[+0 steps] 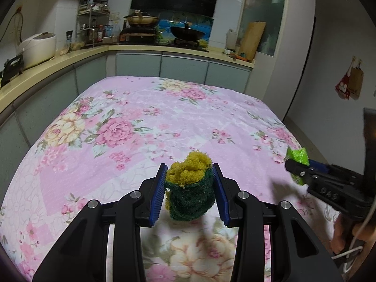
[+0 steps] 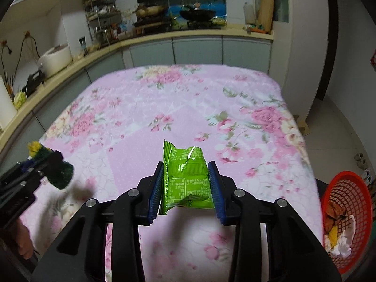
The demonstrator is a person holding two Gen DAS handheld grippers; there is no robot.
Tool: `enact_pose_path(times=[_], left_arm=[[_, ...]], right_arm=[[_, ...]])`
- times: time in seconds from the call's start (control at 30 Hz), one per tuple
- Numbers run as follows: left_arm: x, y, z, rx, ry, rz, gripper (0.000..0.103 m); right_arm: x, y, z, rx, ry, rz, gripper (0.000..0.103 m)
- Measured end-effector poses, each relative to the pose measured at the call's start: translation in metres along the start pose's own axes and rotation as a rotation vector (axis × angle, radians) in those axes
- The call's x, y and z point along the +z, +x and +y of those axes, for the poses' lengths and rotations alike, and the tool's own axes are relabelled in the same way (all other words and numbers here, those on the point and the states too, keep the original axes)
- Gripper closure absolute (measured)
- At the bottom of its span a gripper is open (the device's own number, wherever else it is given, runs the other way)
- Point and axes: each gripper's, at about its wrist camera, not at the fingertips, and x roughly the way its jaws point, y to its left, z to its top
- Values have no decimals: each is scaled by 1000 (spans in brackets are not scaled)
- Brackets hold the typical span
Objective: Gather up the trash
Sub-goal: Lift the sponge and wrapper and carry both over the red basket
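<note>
Green snack wrapper (image 2: 185, 178) clamped between pads of right tool (image 2: 186, 188), long axis running away from camera, lifted clear of floral-cloth bench (image 2: 164, 98). Red basket (image 2: 352, 181), already holding scraps, off bench edge at 3–4 o'clock from right tool: nearer arm, so judged next drop target. Yellow-green scouring sponge (image 1: 189, 188) squeezed in left tool (image 1: 189, 190), also above bench; basket well apart at its 3 o'clock, beyond right tool.
</note>
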Motion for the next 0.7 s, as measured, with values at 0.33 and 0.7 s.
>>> enact_pose_path(times=[0.33, 0.7], left_arm=[[8, 0, -65, -87, 107, -7, 66], [10, 20, -195, -334, 287, 65, 66]], right_arm=[[-1, -53, -51, -66, 79, -84, 66], [-27, -90, -156, -217, 273, -98, 66]])
